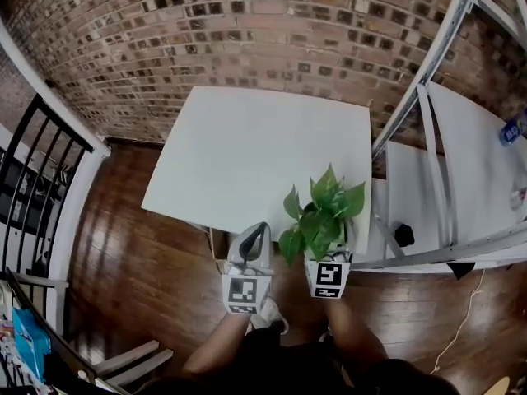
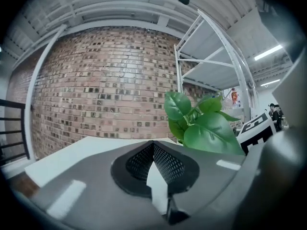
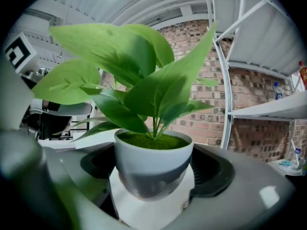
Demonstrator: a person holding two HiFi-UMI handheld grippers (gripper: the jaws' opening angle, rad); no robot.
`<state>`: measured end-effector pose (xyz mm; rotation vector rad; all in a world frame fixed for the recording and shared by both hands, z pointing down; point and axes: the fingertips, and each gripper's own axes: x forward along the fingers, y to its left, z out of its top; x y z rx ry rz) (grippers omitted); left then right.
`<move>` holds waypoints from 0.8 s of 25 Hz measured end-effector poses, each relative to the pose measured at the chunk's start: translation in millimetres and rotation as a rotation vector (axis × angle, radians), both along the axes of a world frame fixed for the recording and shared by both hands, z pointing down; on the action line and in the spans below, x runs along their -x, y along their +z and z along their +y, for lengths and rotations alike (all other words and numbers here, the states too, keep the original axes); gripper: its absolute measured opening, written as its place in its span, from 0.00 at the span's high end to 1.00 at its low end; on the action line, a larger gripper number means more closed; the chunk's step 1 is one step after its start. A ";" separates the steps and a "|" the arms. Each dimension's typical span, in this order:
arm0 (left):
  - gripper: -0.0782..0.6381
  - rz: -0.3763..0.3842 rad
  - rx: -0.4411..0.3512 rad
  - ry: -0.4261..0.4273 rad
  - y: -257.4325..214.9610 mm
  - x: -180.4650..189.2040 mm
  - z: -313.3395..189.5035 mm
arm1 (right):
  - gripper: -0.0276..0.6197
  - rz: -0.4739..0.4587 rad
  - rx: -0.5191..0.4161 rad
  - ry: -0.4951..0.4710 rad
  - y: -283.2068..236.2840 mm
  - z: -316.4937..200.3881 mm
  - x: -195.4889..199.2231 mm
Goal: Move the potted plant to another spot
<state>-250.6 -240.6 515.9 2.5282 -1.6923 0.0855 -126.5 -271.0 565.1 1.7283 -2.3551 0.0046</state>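
The potted plant (image 1: 321, 211) has broad green leaves and a white pot (image 3: 153, 159) with green moss on top. My right gripper (image 3: 153, 174) is shut on that pot, one jaw on each side, and the plant stands upright. In the head view the right gripper (image 1: 328, 263) holds the plant over the near right corner of the white table (image 1: 247, 151), with the leaves hiding the pot. Just left of it, my left gripper (image 1: 260, 230) is shut with nothing in it, its tips (image 2: 153, 145) meeting. The leaves (image 2: 206, 128) show to its right.
A white metal shelf rack (image 1: 445, 179) stands right of the table, with a blue bottle (image 1: 510, 130) on it. A brick wall (image 1: 247, 31) runs behind. A black railing (image 1: 33, 163) is at the left, over dark wooden floor (image 1: 132, 262).
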 end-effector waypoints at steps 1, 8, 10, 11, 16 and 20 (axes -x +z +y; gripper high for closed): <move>0.87 0.000 0.012 0.004 10.3 1.5 -2.6 | 0.23 0.002 -0.004 0.003 7.4 -3.9 0.0; 0.87 0.004 0.047 0.014 44.8 8.3 -13.2 | 0.23 -0.007 0.024 0.021 48.5 -24.3 5.4; 0.87 0.012 0.058 0.016 46.6 7.8 -13.7 | 0.23 -0.007 0.045 0.031 56.5 -27.8 4.4; 0.87 0.015 0.059 0.017 46.3 7.4 -14.0 | 0.23 -0.007 0.055 0.037 60.3 -28.5 3.3; 0.87 -0.055 0.139 -0.036 64.6 15.9 -24.2 | 0.23 0.003 0.093 0.054 74.8 -29.4 2.8; 0.87 -0.069 0.180 -0.052 74.8 18.1 -27.3 | 0.23 -0.004 0.111 0.047 83.2 -28.7 3.4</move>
